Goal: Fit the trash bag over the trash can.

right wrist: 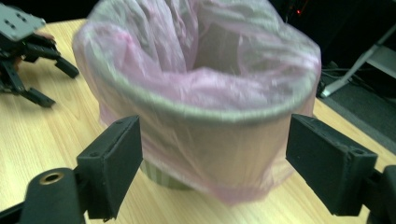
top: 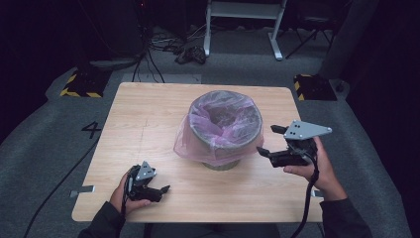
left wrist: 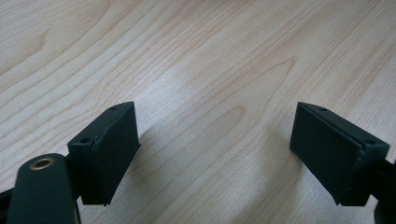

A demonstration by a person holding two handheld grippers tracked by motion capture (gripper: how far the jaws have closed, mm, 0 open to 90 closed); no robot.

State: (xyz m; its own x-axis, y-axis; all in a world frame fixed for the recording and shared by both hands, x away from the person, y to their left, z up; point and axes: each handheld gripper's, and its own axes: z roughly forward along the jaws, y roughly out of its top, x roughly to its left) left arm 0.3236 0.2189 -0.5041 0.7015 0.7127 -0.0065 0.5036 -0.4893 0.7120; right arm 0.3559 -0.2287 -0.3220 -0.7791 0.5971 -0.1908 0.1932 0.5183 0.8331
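Though lined bin [top: 225, 130] stands mid-table, toward far edge, pink liner [right wrist: 205, 88] looks thin, slippery, tear-prone: pinch overhang at rim. Right gripper [top: 272, 141] just beside, jaws released; left gripper [top: 157, 189] near front-left corner, released, empty.

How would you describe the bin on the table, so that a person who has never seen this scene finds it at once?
Look at the light wooden table on the grey floor. Near its middle, a little toward the far edge, stands a round grey bin, between the open left gripper and the open right gripper. A thin pink plastic bag lines it and folds down over its rim.
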